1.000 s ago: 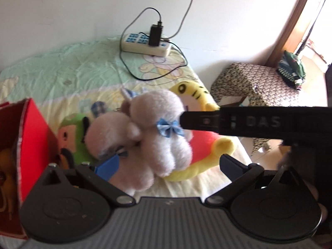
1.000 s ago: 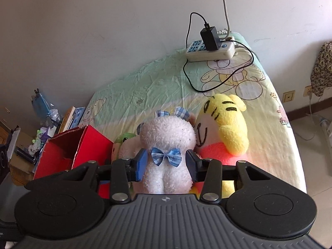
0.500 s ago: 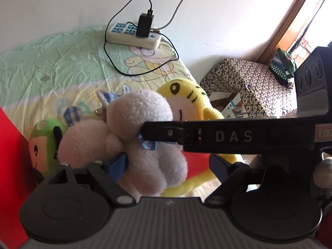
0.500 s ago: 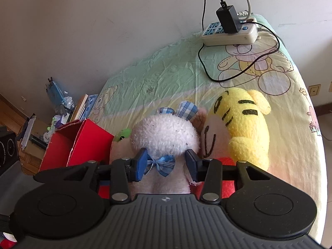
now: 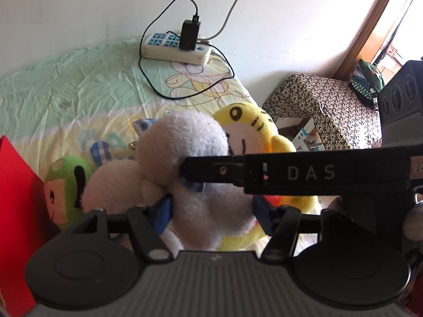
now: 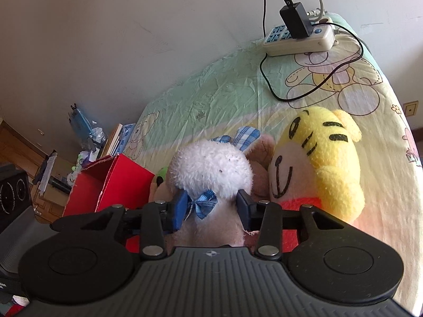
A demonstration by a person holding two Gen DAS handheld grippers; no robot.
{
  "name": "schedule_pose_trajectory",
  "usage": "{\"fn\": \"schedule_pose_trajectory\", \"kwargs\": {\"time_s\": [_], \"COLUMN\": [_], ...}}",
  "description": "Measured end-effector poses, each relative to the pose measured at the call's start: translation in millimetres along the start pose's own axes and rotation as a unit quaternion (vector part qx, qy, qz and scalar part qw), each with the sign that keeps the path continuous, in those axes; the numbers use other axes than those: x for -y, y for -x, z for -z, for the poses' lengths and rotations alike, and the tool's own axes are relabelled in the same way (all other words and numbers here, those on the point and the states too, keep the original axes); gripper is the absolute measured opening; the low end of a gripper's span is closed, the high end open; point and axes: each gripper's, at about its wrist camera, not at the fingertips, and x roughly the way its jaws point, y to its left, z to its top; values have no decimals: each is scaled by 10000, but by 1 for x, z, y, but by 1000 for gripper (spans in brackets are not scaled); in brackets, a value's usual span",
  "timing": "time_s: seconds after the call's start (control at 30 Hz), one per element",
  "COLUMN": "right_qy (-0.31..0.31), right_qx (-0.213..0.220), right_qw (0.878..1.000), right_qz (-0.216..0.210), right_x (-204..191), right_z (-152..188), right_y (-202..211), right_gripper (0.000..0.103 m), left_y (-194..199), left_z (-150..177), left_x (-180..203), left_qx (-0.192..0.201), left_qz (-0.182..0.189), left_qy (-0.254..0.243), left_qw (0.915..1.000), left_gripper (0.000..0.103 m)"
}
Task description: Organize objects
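Observation:
A white fluffy plush (image 6: pixel 211 170) with a blue bow (image 6: pixel 203 204) sits between the fingers of my right gripper (image 6: pixel 210 208), which is shut on it below the head. In the left wrist view the same plush (image 5: pixel 185 158) fills the middle, and my left gripper (image 5: pixel 211 212) now pinches its lower body. The right gripper's black finger (image 5: pixel 290 173) crosses that view. A yellow tiger plush (image 6: pixel 325 158) lies to the right on the bed. A green-capped plush (image 5: pixel 64 185) lies to the left. A red box (image 6: pixel 105 185) stands open at the left.
A white power strip (image 6: pixel 298 39) with a black adapter and cables lies at the far end of the bed (image 6: pixel 224 97), against the wall. A patterned covered stool (image 5: pixel 325 105) stands off the bed's right side. Books and clutter (image 6: pixel 87 132) sit beyond the red box.
Both grippers moved in closer around the white plush. The left gripper's fingers narrowed from wide open until they press its lower body. The right gripper kept its hold.

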Motion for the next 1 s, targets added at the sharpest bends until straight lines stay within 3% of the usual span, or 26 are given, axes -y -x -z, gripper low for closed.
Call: {"fn": "schedule_pose_trajectory", "kwargs": {"time_s": [0.5,0.77,1.0], "right_qy": [549,813,999], "right_qx": [637,829,878], "right_qw": [9963,9924,9900], "right_qz": [-180,-411,-479], "right_x": [-53,-97,-151], "right_z": [26,32,40], "right_y": [52,40,1], "right_gripper": [42,42,42], "left_y": [80,125,159], "left_z": [32,48,59], "left_x": [26,-4,-60], "left_qx": [748,1165,1351], "left_qz": [32,-23,-121], "left_qy": [-430,-369,-335], "left_qw": [9963,9925,9902], "left_gripper": [64,64,64]}}
